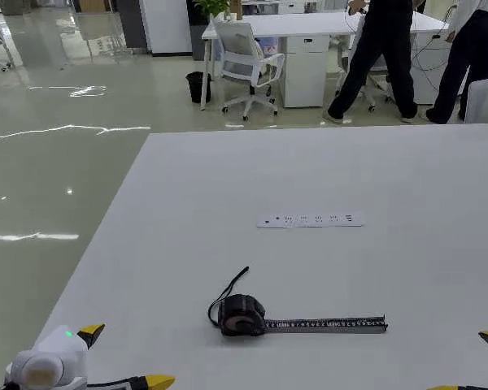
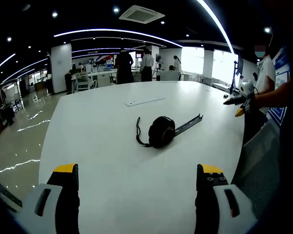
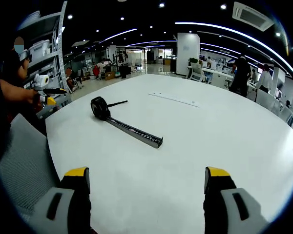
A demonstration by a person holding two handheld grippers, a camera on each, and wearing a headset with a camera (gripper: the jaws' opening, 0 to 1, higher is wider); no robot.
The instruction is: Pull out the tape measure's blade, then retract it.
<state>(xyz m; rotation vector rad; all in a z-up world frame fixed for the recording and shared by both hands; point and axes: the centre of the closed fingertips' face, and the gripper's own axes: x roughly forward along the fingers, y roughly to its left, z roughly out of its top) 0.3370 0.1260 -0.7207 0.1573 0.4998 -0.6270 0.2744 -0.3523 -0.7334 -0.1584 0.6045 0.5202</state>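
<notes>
- Tape measure (image 1: 242,315), black-bodied, lies on the white table (image 1: 187,211) toward its near edge, between the two grippers and touched by neither.
- Its blade (image 1: 325,325) lies drawn out flat on the table, pointing right.
- Left gripper (image 2: 138,169) and right gripper (image 3: 147,171) hover with jaws spread wide, holding nothing.
- A power strip (image 1: 310,220) rests farther back.

Black round plastic tape measure case (image 1: 241,315) with black cord loop (image 1: 228,286); dark grey metal blade (image 1: 325,325) bearing fine pale graduation marks. Plain white tabletop (image 1: 228,187); white rectangular power strip (image 1: 310,220). Left gripper (image 2: 137,168) and right gripper (image 3: 146,171): black jaws tipped yellow, pale grey bodies.
</notes>
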